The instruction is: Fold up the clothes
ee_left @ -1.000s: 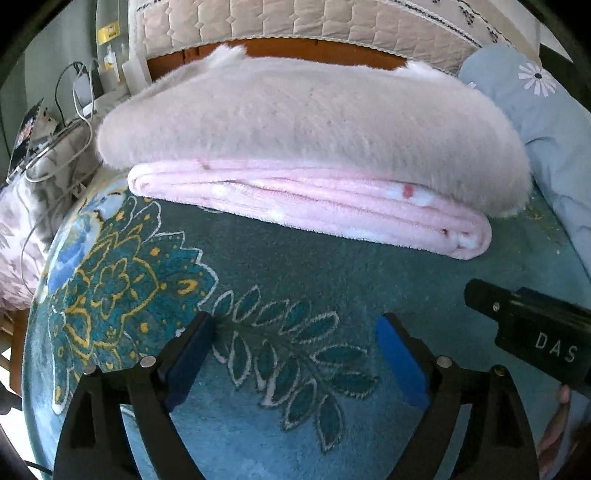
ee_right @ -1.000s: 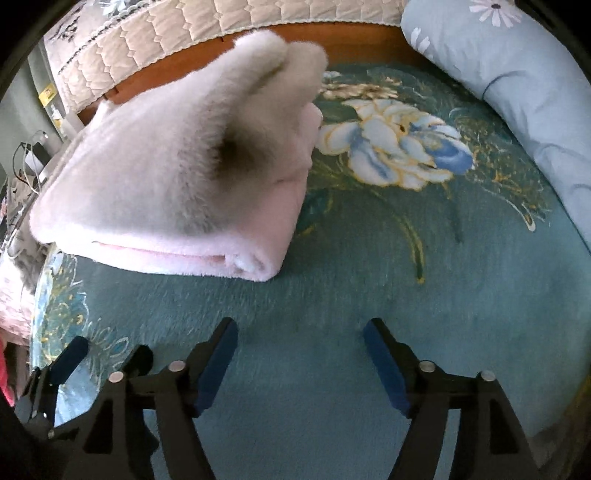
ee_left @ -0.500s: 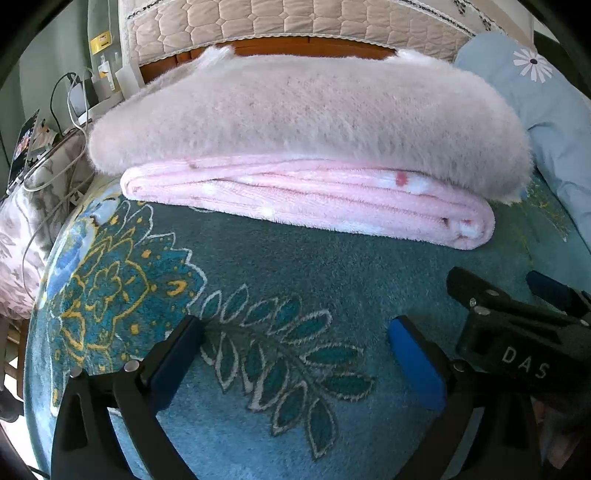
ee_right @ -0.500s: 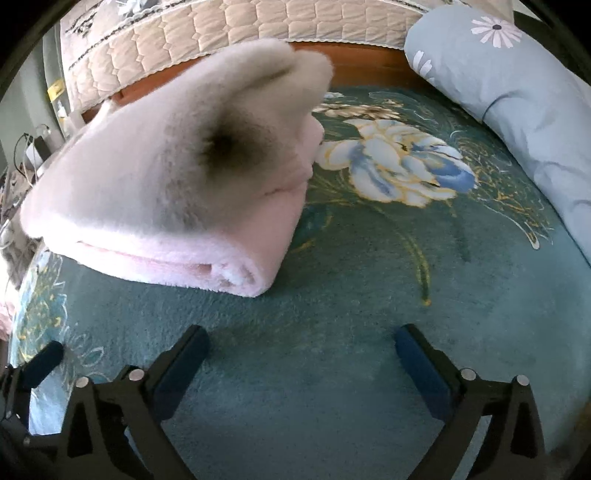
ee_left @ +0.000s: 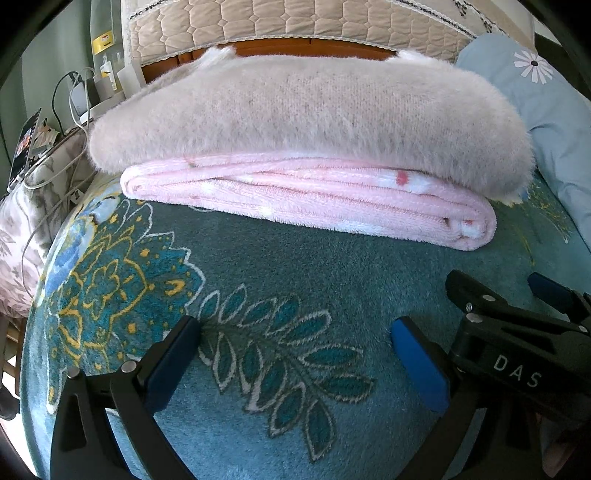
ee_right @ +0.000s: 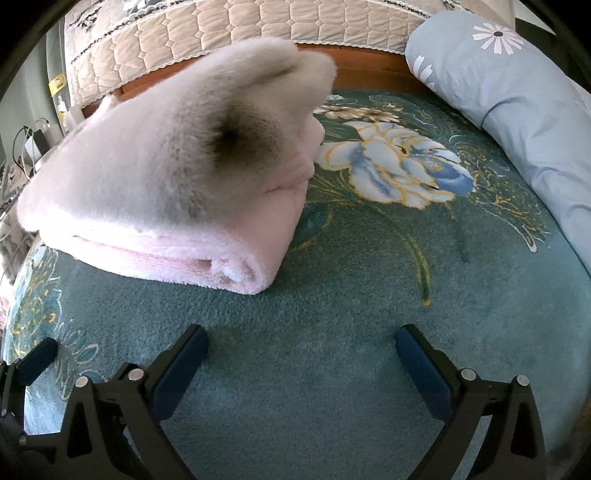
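A folded fluffy grey garment [ee_left: 306, 118] lies on top of a folded pink fleece garment [ee_left: 317, 199] on the teal flowered bed cover [ee_left: 258, 288]. The same stack shows in the right wrist view, grey garment [ee_right: 166, 155] over pink garment [ee_right: 177, 251]. My left gripper [ee_left: 295, 354] is open and empty, a short way in front of the stack. My right gripper [ee_right: 301, 363] is open and empty, in front of the stack's right corner. The right gripper's body [ee_left: 517, 343] shows at the lower right of the left wrist view.
A light blue pillow with daisies [ee_right: 517, 92] lies along the right. A quilted headboard [ee_left: 295, 26] stands behind the stack. A bedside surface with cables and chargers [ee_left: 74, 99] is at the far left.
Both grippers have drawn back slightly from the stack and their jaws have opened wider. The right gripper now sits closer beside the left one. The stack has not moved.
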Demonstrator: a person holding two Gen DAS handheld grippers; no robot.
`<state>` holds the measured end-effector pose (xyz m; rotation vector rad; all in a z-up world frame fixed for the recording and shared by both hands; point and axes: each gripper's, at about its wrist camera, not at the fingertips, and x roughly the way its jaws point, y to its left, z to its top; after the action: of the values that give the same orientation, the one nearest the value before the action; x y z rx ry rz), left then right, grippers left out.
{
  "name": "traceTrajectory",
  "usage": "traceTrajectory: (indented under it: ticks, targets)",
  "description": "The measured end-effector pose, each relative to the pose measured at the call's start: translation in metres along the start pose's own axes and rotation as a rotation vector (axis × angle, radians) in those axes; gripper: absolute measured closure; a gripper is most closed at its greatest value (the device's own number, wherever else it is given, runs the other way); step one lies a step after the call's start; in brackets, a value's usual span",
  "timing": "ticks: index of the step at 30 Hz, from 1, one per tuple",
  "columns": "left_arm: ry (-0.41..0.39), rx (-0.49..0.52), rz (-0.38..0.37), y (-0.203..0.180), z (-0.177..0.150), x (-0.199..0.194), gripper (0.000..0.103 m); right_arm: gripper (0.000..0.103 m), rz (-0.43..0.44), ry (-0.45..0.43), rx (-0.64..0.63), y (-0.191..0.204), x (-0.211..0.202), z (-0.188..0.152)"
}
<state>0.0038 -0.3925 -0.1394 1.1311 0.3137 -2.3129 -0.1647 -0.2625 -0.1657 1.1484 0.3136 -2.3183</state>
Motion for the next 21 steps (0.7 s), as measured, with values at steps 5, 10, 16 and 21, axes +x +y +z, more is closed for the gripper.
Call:
traceTrajectory:
  ticks: [5, 10, 16, 21]
  targets:
    - [-0.001, -0.003, -0.005, 0.002, 0.004, 0.000, 0.000, 0.000, -0.002, -0.002, 0.001, 0.001, -0.001, 0.000]
    - [-0.003, -0.003, -0.005, 0.004, 0.008, -0.001, 0.000, 0.000, 0.000, -0.004, 0.003, 0.001, -0.001, -0.001]
    - [-0.004, -0.002, -0.004, 0.006, 0.014, -0.002, 0.000, 0.000, 0.001, -0.006, 0.006, 0.001, -0.002, -0.001]
    - [-0.003, -0.002, -0.004, 0.007, 0.019, -0.003, 0.000, 0.000, 0.001, -0.006, 0.006, 0.000, -0.002, -0.001]
